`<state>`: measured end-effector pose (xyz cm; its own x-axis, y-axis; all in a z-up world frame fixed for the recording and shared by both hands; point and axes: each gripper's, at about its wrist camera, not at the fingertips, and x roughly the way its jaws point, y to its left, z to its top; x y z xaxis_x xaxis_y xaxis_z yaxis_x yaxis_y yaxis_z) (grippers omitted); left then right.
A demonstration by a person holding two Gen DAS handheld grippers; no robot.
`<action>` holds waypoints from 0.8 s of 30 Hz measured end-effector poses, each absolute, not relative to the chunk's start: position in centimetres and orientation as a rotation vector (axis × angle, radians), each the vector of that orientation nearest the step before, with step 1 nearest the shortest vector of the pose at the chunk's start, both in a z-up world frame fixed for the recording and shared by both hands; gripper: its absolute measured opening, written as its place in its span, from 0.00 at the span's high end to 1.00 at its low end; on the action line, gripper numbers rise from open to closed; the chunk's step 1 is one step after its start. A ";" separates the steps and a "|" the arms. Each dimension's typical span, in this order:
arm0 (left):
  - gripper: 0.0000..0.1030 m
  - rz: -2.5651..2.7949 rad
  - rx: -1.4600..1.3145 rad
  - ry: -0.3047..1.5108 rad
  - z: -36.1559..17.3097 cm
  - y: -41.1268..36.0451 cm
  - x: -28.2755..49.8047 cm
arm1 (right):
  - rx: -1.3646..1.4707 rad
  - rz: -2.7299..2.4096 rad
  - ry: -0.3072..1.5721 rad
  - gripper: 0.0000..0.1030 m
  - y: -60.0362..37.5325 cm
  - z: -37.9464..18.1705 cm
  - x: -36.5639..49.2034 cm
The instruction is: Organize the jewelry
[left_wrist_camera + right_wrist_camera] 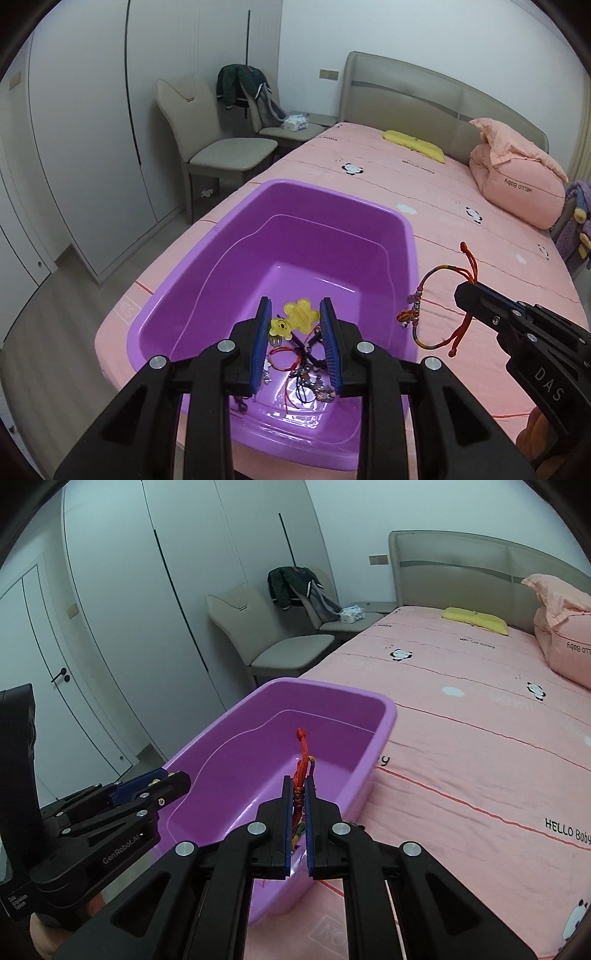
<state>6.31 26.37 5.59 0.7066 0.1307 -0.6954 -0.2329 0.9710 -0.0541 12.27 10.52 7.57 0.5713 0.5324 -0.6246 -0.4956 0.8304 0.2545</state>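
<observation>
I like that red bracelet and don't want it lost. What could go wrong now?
The right hand-held gripper pinches the bracelet only by its red cords, beside the purple tub, over the bed. Released there, it might miss the tub. Its loose cords could also tangle with the jewelry pile inside.

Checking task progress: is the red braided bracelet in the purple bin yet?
Out. The right gripper holds the bracelet in the air beside the bin, over the pink bedsheet.

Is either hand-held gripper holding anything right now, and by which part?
The right hand-held gripper pinches the red cord bracelet by its knotted red cords. The left hand-held gripper is open, holding nothing, over the purple tub.
</observation>
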 end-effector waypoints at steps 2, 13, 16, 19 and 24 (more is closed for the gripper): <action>0.74 0.224 -0.156 0.782 4.8 27.4 6.8 | 0.041 0.620 0.771 0.94 12.0 7.1 12.8; 0.73 0.274 -0.231 0.940 0.6 31.2 10.1 | -0.046 0.623 0.926 0.94 16.6 3.6 15.7; 0.73 0.280 -0.241 0.978 -0.3 31.5 10.6 | -0.053 0.611 0.956 0.94 16.9 3.0 16.1; 0.49 0.289 -0.250 1.005 -0.6 31.5 10.7 | -0.065 0.592 0.961 0.85 16.9 2.7 16.3; 0.16 0.328 -0.221 1.002 -0.3 31.2 10.0 | -0.059 0.567 0.950 0.61 15.9 3.1 16.1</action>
<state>10.03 31.22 -0.30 0.4960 0.1675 -0.8520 -0.3682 0.9292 -0.0316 16.12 15.94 3.12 0.4479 0.4326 -0.7825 -0.4829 0.8536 0.1955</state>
